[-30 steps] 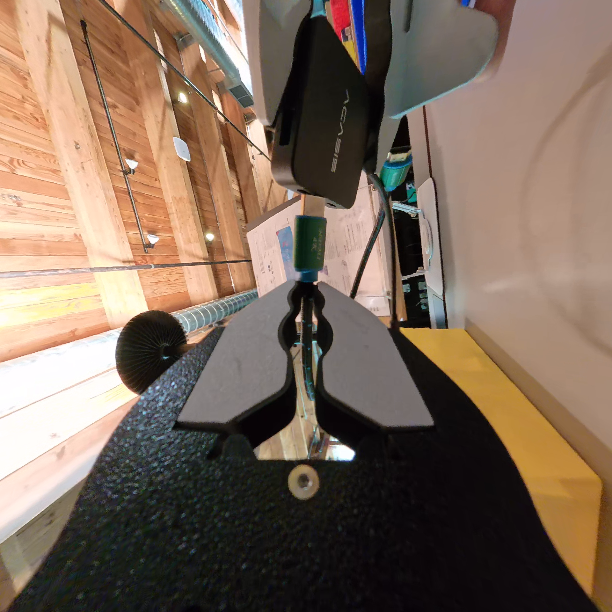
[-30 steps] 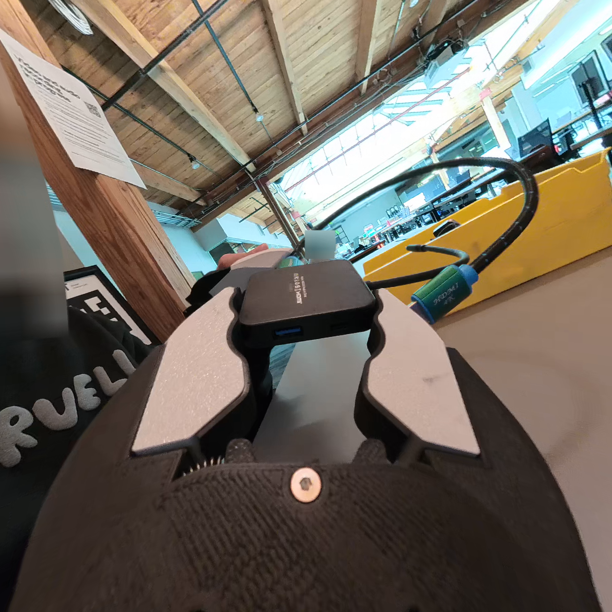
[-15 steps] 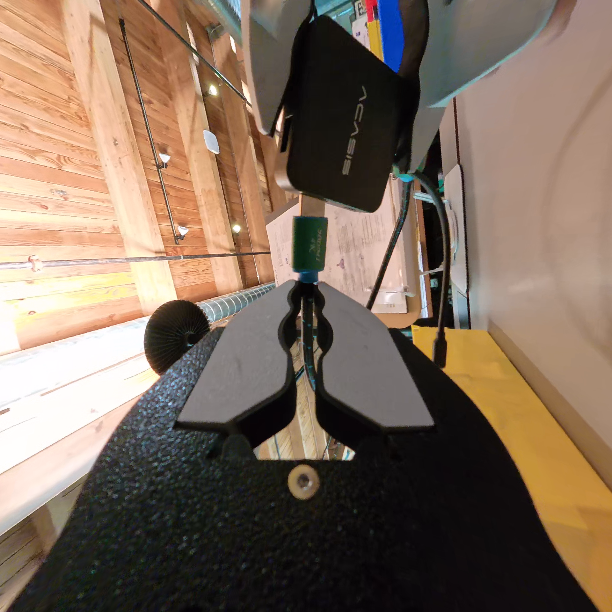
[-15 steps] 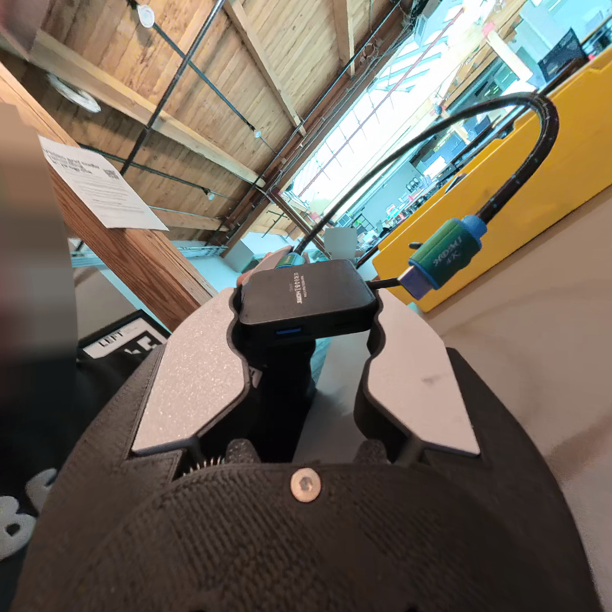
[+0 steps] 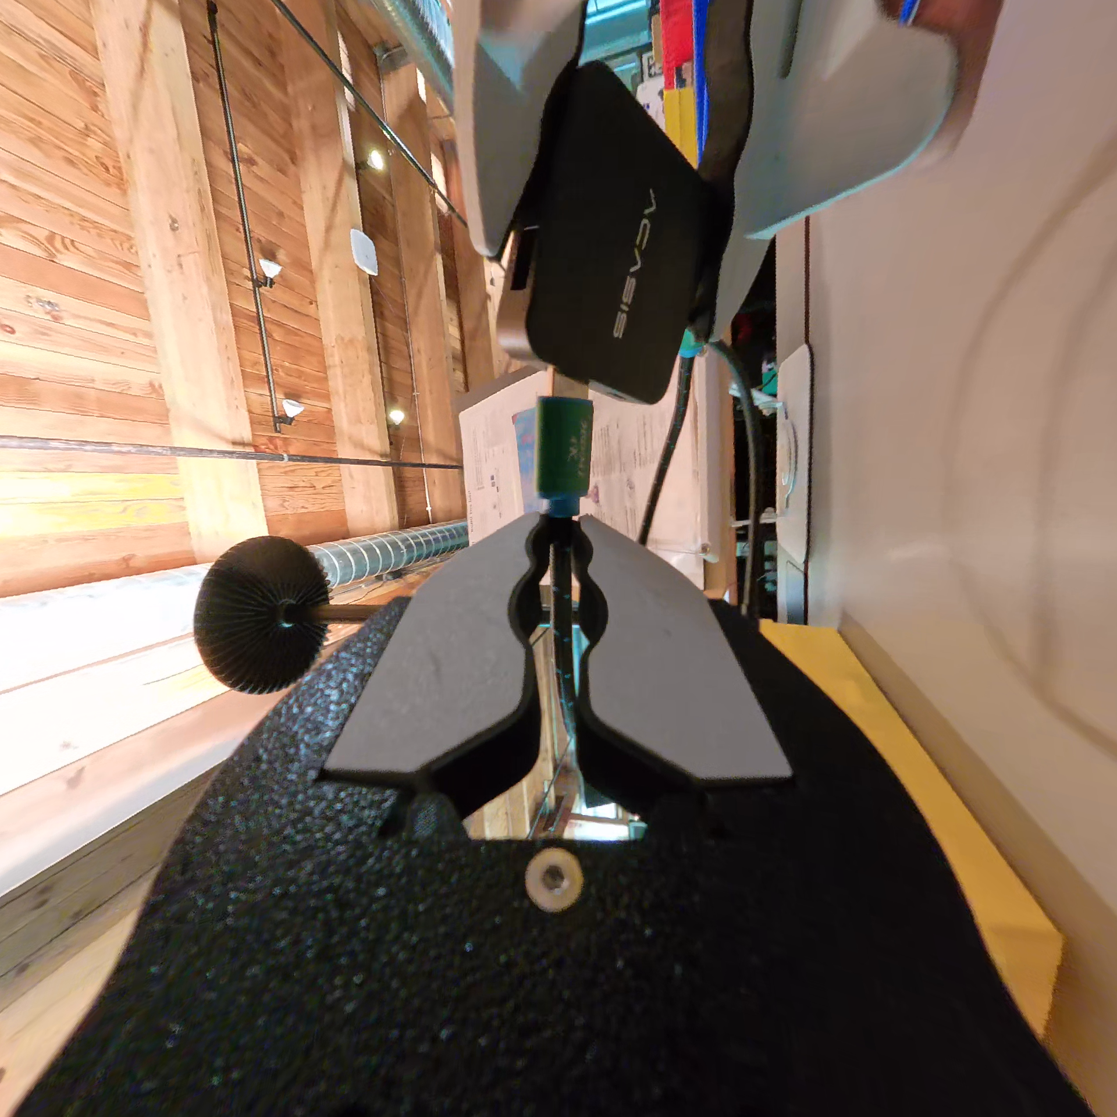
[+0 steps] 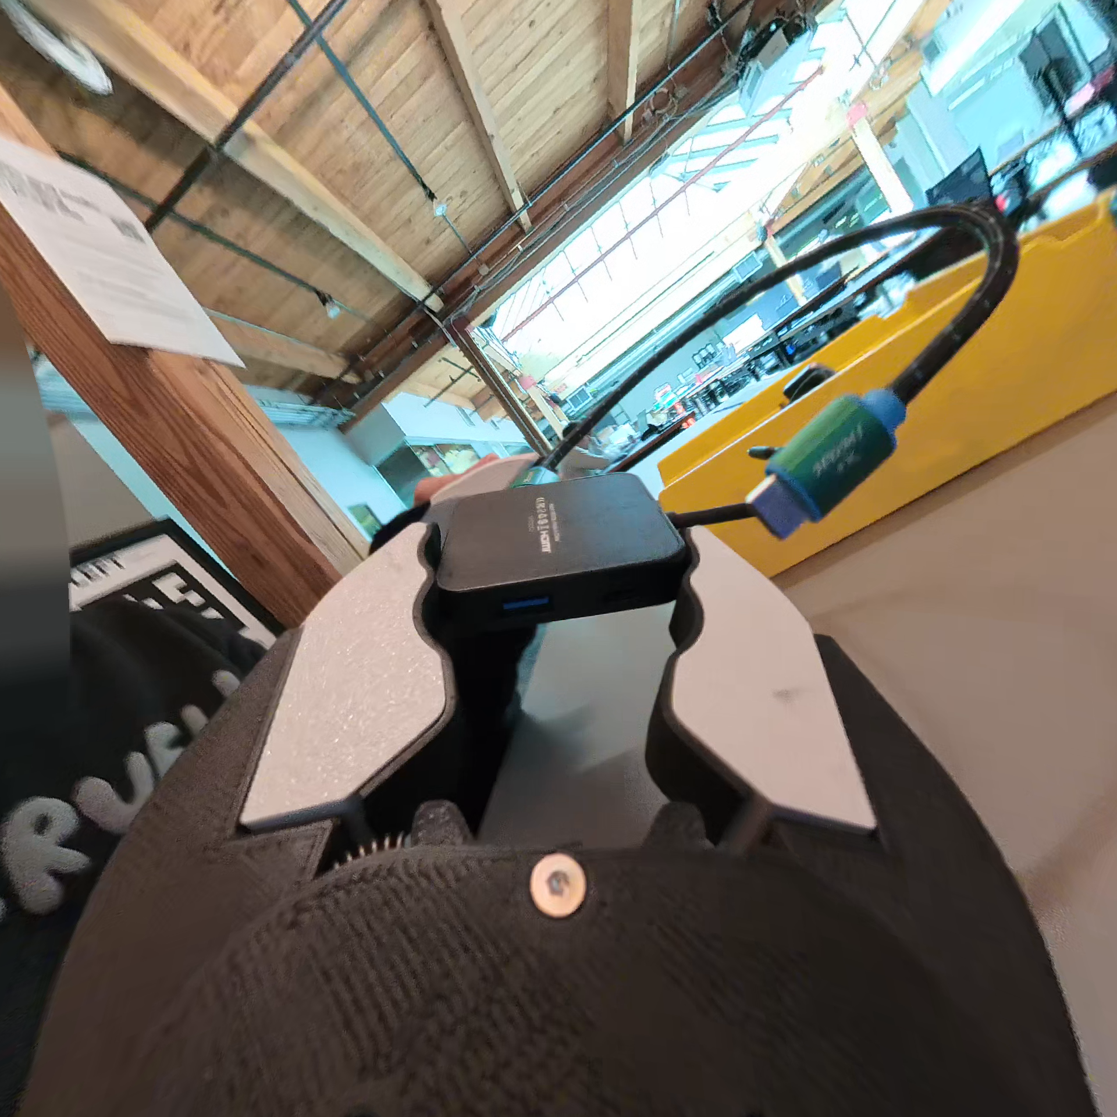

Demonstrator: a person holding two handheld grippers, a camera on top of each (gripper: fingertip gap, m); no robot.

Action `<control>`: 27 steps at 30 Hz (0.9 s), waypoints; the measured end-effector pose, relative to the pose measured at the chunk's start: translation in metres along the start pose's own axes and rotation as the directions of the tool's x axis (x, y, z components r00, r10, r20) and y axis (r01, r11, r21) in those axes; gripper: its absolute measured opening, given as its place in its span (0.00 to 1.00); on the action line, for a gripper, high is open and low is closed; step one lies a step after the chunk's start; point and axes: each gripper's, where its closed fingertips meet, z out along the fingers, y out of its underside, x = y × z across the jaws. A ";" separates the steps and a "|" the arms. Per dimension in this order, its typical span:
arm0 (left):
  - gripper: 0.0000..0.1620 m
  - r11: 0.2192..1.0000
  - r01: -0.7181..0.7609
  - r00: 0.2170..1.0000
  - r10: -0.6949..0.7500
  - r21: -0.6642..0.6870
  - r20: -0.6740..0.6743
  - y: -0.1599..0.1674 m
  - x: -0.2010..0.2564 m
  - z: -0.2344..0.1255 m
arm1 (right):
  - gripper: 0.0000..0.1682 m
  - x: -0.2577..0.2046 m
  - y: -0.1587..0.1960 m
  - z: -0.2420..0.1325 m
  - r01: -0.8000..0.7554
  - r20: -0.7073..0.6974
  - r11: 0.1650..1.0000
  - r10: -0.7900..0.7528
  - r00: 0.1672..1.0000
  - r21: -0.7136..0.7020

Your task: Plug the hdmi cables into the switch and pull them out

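My right gripper is shut on the black switch, holding it by its two sides in the air. In the left wrist view the switch hangs between the right gripper's grey fingers. My left gripper is shut on the black cable just behind a green HDMI plug. The plug's metal tip meets the switch's near edge; I cannot tell how deep it sits. A second green and blue HDMI plug hangs free to the right of the switch, on an arched black cable.
A yellow bin stands on the beige table behind the switch; it also shows in the left wrist view. A wooden post with a paper sheet stands at the left. A person's dark garment is close on the left.
The free second plug has risen and swung a little to the right of the switch. Both grippers have tilted slightly. The held plug stays against the switch's edge.
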 end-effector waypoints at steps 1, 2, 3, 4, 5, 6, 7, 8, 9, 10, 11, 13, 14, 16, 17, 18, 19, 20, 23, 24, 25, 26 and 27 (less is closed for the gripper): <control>0.04 1.000 0.018 1.000 -0.018 0.011 -0.013 0.000 0.000 0.000 | 0.44 -0.001 0.001 0.000 0.064 -0.007 0.998 -0.064 0.998 -0.006; 0.04 0.999 0.045 0.999 -0.044 0.028 -0.031 -0.001 0.000 -0.001 | 0.44 -0.003 0.002 -0.001 0.138 -0.014 0.990 -0.138 0.990 -0.015; 0.04 0.995 0.083 0.995 -0.080 0.049 -0.058 -0.002 0.000 -0.002 | 0.45 -0.004 0.003 -0.002 0.206 -0.020 0.978 -0.207 0.978 -0.029; 0.04 0.989 0.130 0.988 -0.123 0.072 -0.093 -0.004 0.002 -0.003 | 0.44 -0.007 0.004 -0.003 0.269 -0.019 0.962 -0.270 0.963 -0.045; 0.05 0.979 0.182 0.977 -0.169 0.094 -0.131 -0.005 0.003 -0.004 | 0.44 -0.011 0.005 -0.003 0.327 -0.005 0.944 -0.327 0.945 -0.053; 0.05 0.965 0.237 0.962 -0.217 0.114 -0.163 -0.007 0.003 -0.006 | 0.44 -0.016 0.006 -0.004 0.377 0.009 0.925 -0.377 0.926 -0.049; 0.06 0.946 0.295 0.943 -0.267 0.132 -0.197 -0.009 0.004 -0.007 | 0.44 -0.019 0.006 -0.004 0.415 0.016 0.908 -0.415 0.910 -0.050; 0.06 0.924 0.354 0.918 -0.315 0.141 -0.239 -0.011 0.005 -0.009 | 0.44 -0.020 0.008 -0.005 0.445 0.021 0.893 -0.445 0.895 -0.062; 0.07 0.901 0.409 0.888 -0.357 0.145 -0.289 -0.012 0.007 -0.011 | 0.44 -0.021 0.010 -0.006 0.474 0.029 0.877 -0.473 0.880 -0.077; 0.08 0.877 0.457 0.855 -0.386 0.151 -0.346 -0.014 0.010 -0.013 | 0.44 -0.022 0.014 -0.007 0.503 0.041 0.859 -0.502 0.864 -0.098; 0.12 0.850 0.503 0.816 -0.405 0.160 -0.411 -0.019 0.014 -0.017 | 0.44 -0.022 0.019 -0.007 0.531 0.054 0.838 -0.528 0.847 -0.127; 0.16 0.787 0.595 0.722 -0.434 0.164 -0.539 -0.029 0.022 -0.026 | 0.44 -0.020 0.030 -0.004 0.594 0.065 0.781 -0.594 0.802 -0.192; 0.16 0.762 0.630 0.673 -0.439 0.150 -0.595 -0.034 0.027 -0.030 | 0.44 -0.019 0.036 -0.002 0.622 0.074 0.753 -0.622 0.779 -0.214; 0.15 0.749 0.656 0.601 -0.442 0.095 -0.666 -0.035 0.039 -0.033 | 0.44 -0.015 0.042 0.000 0.663 0.077 0.709 -0.667 0.741 -0.239; 0.16 0.744 0.665 0.571 -0.446 0.070 -0.689 -0.035 0.044 -0.035 | 0.44 -0.014 0.044 -0.001 0.676 0.085 0.692 -0.680 0.728 -0.252; 0.17 0.733 0.678 0.540 -0.450 0.051 -0.711 -0.036 0.047 -0.036 | 0.44 -0.014 0.047 -0.001 0.684 0.096 0.682 -0.686 0.721 -0.259; 0.19 0.719 0.695 0.509 -0.459 0.033 -0.728 -0.037 0.048 -0.038 | 0.44 -0.015 0.047 -0.002 0.693 0.103 0.673 -0.694 0.713 -0.259; 0.19 0.701 0.713 0.474 -0.474 0.008 -0.742 -0.037 0.049 -0.039 | 0.44 -0.015 0.048 -0.002 0.698 0.107 0.668 -0.698 0.708 -0.258; 0.18 0.642 0.760 0.335 -0.514 -0.096 -0.790 -0.032 0.053 -0.045 | 0.44 -0.017 0.048 -0.002 0.697 0.117 0.671 -0.694 0.710 -0.251; 0.19 0.622 0.771 0.282 -0.524 -0.134 -0.804 -0.030 0.055 -0.048 | 0.44 -0.018 0.048 -0.003 0.698 0.121 0.671 -0.693 0.711 -0.250; 0.19 0.601 0.784 0.240 -0.526 -0.158 -0.816 -0.029 0.055 -0.051 | 0.44 -0.018 0.049 -0.003 0.699 0.127 0.670 -0.693 0.710 -0.252; 0.18 0.578 0.800 0.213 -0.527 -0.163 -0.823 -0.029 0.053 -0.053 | 0.44 -0.018 0.050 -0.002 0.700 0.132 0.666 -0.694 0.708 -0.255; 0.16 0.555 0.816 0.193 -0.523 -0.160 -0.830 -0.030 0.051 -0.055 | 0.44 -0.019 0.051 -0.002 0.703 0.136 0.664 -0.695 0.706 -0.254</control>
